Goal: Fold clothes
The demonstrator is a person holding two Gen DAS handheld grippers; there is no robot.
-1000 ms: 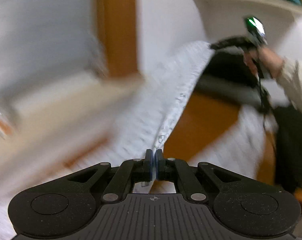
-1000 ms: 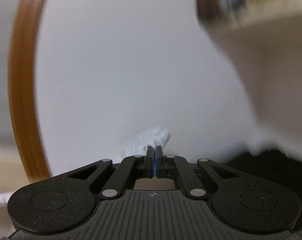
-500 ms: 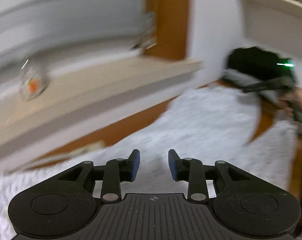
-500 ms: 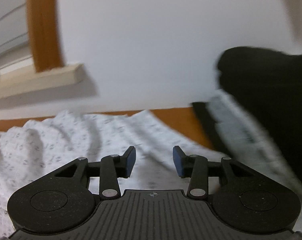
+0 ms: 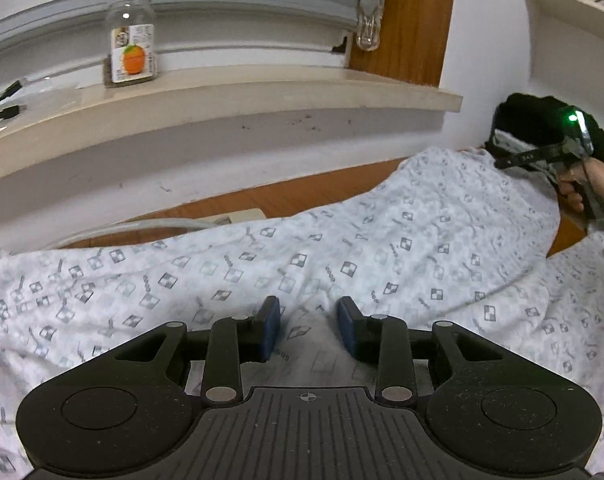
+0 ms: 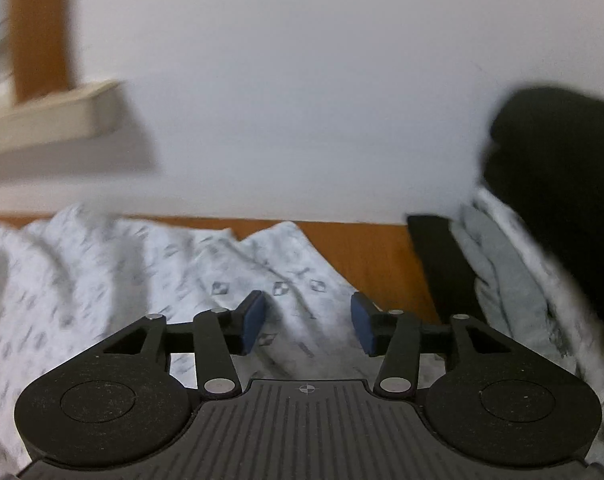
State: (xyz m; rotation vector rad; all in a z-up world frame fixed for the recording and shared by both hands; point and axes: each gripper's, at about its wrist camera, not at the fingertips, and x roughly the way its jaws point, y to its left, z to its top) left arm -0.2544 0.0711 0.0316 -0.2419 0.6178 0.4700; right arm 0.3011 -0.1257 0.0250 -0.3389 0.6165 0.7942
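A white garment (image 5: 382,248) printed with small grey squares lies spread over the wooden table (image 5: 302,196), rumpled in places. My left gripper (image 5: 308,316) hovers just above its near part, open, with only flat cloth showing between the blue pads. My right gripper (image 6: 308,312) is over the garment's (image 6: 102,272) far right corner; its jaws stand apart and are closing, and the pads press on nothing. In the left wrist view the right gripper (image 5: 502,162) shows at the far right, held by a hand (image 5: 594,180).
A black item (image 6: 562,180) and a grey cloth (image 6: 498,272) lie to the right against the white wall. The window sill (image 5: 222,96) behind the table carries a jar (image 5: 132,52) and cables. A white power strip (image 5: 238,216) lies by the garment's far edge.
A second ago both grippers were shut on the garment's edge, holding it up. Both have let go and come down, and the garment now lies on the table.
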